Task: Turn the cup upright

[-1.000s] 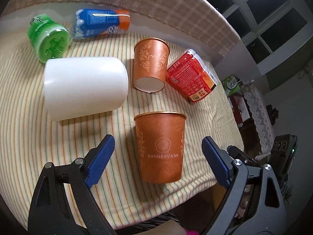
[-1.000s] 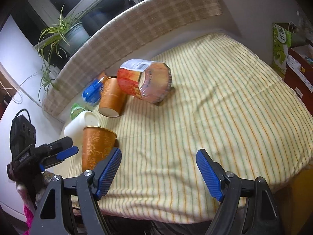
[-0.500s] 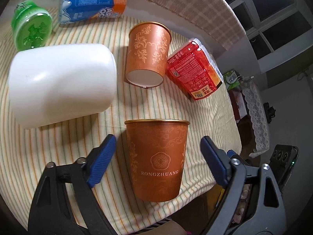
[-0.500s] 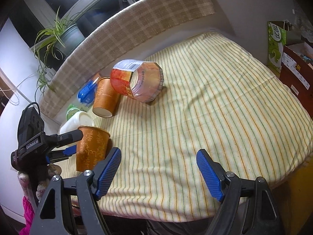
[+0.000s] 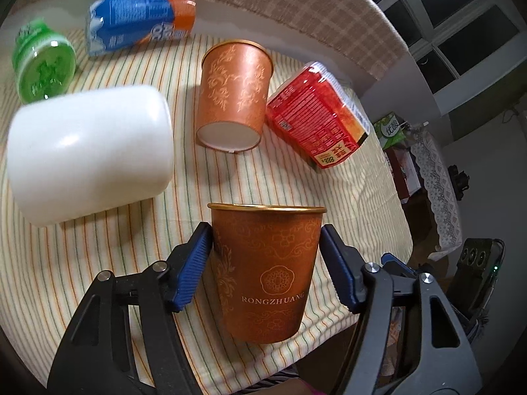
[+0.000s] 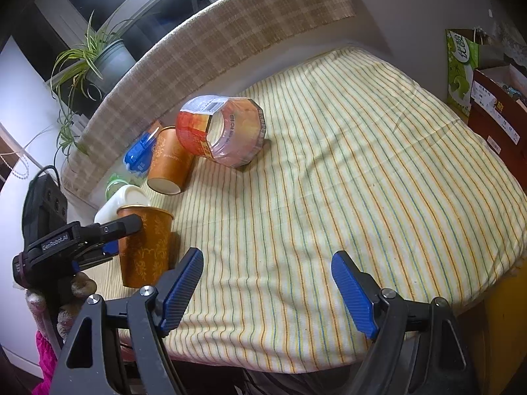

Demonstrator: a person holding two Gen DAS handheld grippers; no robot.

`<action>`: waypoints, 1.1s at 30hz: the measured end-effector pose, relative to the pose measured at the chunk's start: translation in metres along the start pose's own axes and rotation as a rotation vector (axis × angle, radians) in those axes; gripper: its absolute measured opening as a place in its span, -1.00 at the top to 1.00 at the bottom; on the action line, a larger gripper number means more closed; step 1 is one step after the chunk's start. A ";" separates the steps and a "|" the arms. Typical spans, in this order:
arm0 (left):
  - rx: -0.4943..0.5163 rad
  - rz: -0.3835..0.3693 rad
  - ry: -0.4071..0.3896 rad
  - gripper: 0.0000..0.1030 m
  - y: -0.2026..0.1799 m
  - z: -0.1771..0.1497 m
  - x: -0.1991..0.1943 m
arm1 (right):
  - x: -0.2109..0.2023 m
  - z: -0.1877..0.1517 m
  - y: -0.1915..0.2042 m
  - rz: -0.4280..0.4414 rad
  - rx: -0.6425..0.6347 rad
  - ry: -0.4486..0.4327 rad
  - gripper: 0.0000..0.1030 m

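The upright orange cup (image 5: 267, 273) stands near the front edge of the striped tablecloth (image 5: 98, 263), rim up, directly between the blue pads of the left gripper (image 5: 266, 263). Both pads press against the cup's upper wall, just below the gold rim, so that gripper is closed on the cup (the printed word RONGZHUANG faces its camera). The cup's base appears to rest on the cloth.

Two orange paper cups are in view: the gripped one and a second orange cup (image 5: 234, 97) lying on its side farther back, its white base turned toward the left camera. One white cup (image 5: 89, 154) lies on its side to the left of it. One red noodle cup (image 5: 316, 118) lies tipped, touching the lying orange cup. One blue-and-orange bottle (image 5: 138, 24) and one green bottle (image 5: 41, 65) lie at the back, both blurred.

The right gripper (image 6: 266, 291) hovers over bare cloth with its pads spread wide, holding nothing. Its view shows what the left one does not: the left gripper's black body and a gloved hand seen from the side, the noodle cup's sealed lid end, a potted plant (image 6: 95, 62) behind the table and a large bare stretch of cloth to the right. The left view alone shows both pads meeting the cup.
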State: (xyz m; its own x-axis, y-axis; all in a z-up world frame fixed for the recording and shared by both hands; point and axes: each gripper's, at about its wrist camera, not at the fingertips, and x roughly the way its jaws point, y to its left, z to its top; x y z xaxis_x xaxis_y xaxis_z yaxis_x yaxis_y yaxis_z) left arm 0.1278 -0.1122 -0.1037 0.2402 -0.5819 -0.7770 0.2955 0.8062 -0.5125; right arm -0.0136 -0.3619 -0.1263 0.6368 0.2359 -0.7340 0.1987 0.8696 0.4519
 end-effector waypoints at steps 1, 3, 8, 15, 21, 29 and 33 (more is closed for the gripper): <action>0.006 0.006 -0.008 -0.33 -0.001 0.000 -0.002 | 0.000 0.000 0.000 0.001 0.000 0.001 -0.60; 0.023 0.024 -0.031 -0.33 -0.005 0.000 -0.007 | 0.001 -0.001 0.000 0.001 -0.001 0.004 -0.60; 0.069 0.060 -0.087 -0.33 -0.014 -0.003 -0.018 | 0.003 -0.001 0.002 0.001 -0.002 0.009 -0.60; 0.133 0.115 -0.148 -0.33 -0.027 -0.006 -0.026 | 0.005 -0.001 0.002 0.004 -0.003 0.018 -0.60; 0.211 0.192 -0.204 -0.33 -0.042 -0.008 -0.024 | 0.005 0.000 0.000 0.003 0.004 0.019 -0.60; 0.282 0.261 -0.233 -0.33 -0.054 -0.011 -0.014 | 0.005 0.000 -0.001 0.004 0.007 0.019 -0.60; 0.310 0.275 -0.237 -0.33 -0.060 -0.016 -0.010 | 0.004 -0.001 -0.003 0.003 0.009 0.017 -0.60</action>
State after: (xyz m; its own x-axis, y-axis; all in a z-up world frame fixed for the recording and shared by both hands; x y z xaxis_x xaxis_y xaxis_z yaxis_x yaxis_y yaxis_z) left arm 0.0931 -0.1531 -0.0704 0.5421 -0.3883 -0.7452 0.4445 0.8851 -0.1379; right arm -0.0130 -0.3633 -0.1312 0.6247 0.2456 -0.7412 0.2041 0.8649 0.4586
